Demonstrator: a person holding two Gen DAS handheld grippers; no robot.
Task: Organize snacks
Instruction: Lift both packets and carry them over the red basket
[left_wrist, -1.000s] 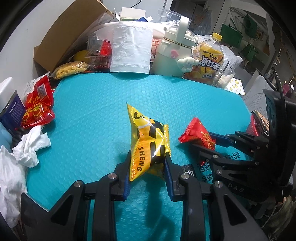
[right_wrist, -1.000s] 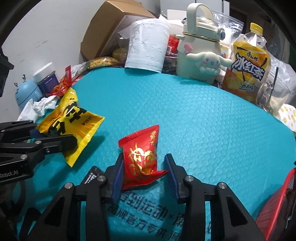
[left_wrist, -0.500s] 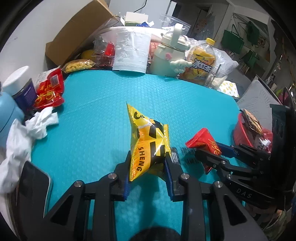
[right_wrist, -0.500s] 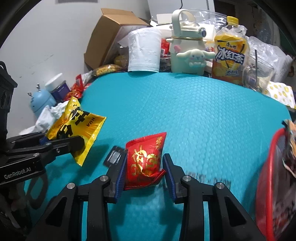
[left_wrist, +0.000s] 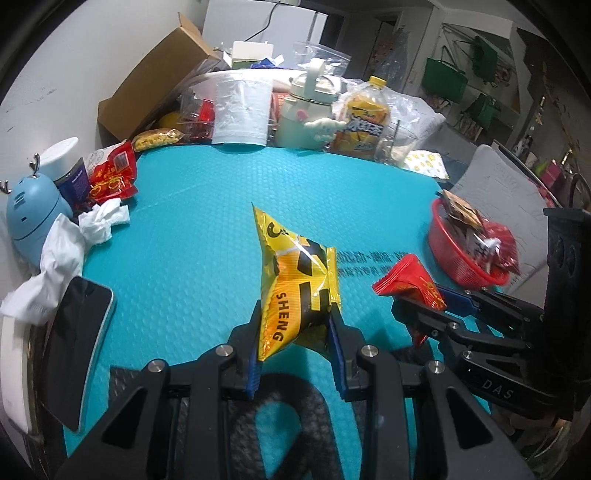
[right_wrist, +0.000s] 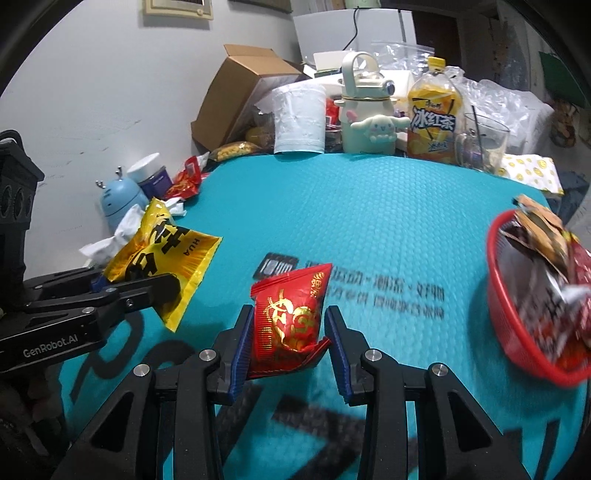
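Left claw (left_wrist: 295, 332) pinches yellow pack (left_wrist: 295, 280); right claw (right_wrist: 288, 339) pinches red pack (right_wrist: 288, 321), both left of red basket (right_wrist: 517, 332).

The work surface is a table covered with a teal bubble-textured mat (left_wrist: 207, 221) bearing dark printed characters. Behind it stands a plain white wall (right_wrist: 110, 85), scuffed in places, with the lower edge of a framed picture (right_wrist: 177, 9) near the top. A white appliance (right_wrist: 351, 33) with a black cable stands at the rear. To the right, green bags (left_wrist: 443, 77) hang on a white wall, beside a dark doorway (left_wrist: 354, 40). A grey chair back (left_wrist: 495, 188) stands at the table's right edge. Lighting is even and indoor.
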